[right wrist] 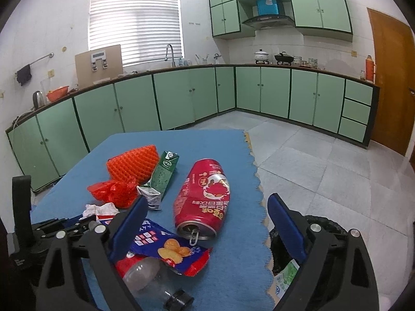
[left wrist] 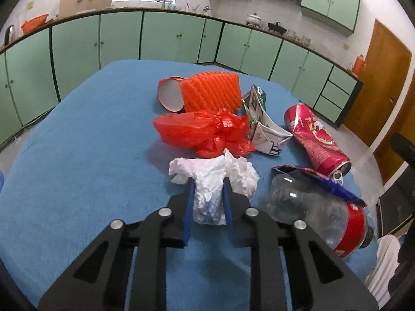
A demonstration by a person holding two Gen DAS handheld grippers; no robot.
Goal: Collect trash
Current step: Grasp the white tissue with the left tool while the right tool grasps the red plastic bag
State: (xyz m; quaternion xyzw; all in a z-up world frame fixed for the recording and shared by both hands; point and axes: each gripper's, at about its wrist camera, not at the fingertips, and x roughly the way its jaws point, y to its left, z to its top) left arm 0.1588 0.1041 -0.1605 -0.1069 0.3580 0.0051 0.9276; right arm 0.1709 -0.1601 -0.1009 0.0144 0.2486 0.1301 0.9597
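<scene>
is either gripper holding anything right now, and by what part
The left gripper is shut on the crumpled white tissue, pinching its near, lower part between the blue pads. The right gripper is open and holds nothing.

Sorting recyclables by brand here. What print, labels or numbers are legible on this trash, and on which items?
Nothing reads cleanly.
Red can: large white characters, upside down, too distorted to quote.
Blue snack wrapper: white script, blurred.
Green-and-white carton: round logo and fine print, too small.
Bottle's red label: no legible text.
</scene>
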